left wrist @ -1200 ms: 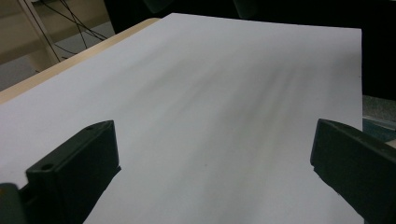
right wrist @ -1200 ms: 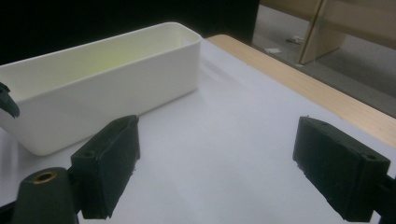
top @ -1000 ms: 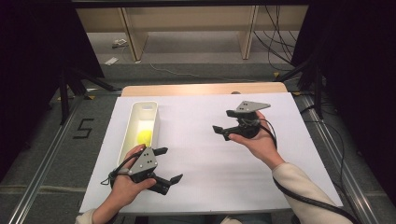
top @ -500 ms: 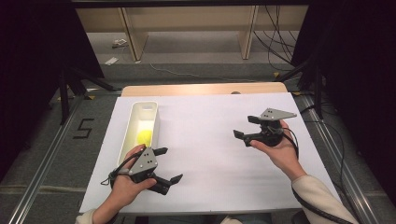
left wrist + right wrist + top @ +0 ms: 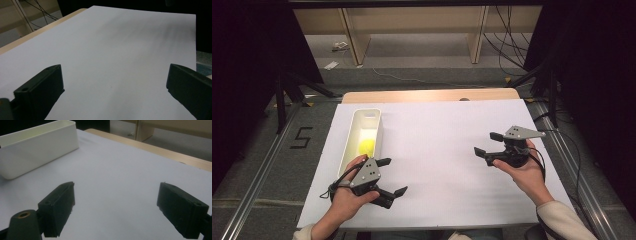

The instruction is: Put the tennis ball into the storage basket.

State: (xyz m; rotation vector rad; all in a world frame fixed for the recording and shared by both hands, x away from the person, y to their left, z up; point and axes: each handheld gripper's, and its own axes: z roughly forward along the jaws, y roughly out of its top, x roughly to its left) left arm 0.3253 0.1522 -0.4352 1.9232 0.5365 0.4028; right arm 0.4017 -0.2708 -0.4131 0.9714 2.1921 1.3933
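A long white bin [image 5: 374, 116] stands on the left of the white table sheet [image 5: 437, 135], with a yellow ball [image 5: 366, 147] lying inside it. My left gripper [image 5: 392, 177] is held low near the front left, just below the bin's near end, open with nothing between its jaws. Over at the right side my right gripper [image 5: 488, 143] is open too, pointing left across the sheet. In the right gripper view the white bin [image 5: 37, 147] shows far off beyond the spread jaws [image 5: 115, 207]. The left gripper view has bare sheet between its jaws [image 5: 115, 90].
The wooden table edge [image 5: 427, 95] runs along the back of the sheet. Beyond it stand wooden shelf legs [image 5: 352, 35] and loose cables [image 5: 507, 40] on the floor. A metal rail [image 5: 257, 185] flanks the table on the left, with a "5" marked beside it.
My right gripper has moved right and toward the near edge, away from the table's middle. The left gripper has stayed where it was, open.
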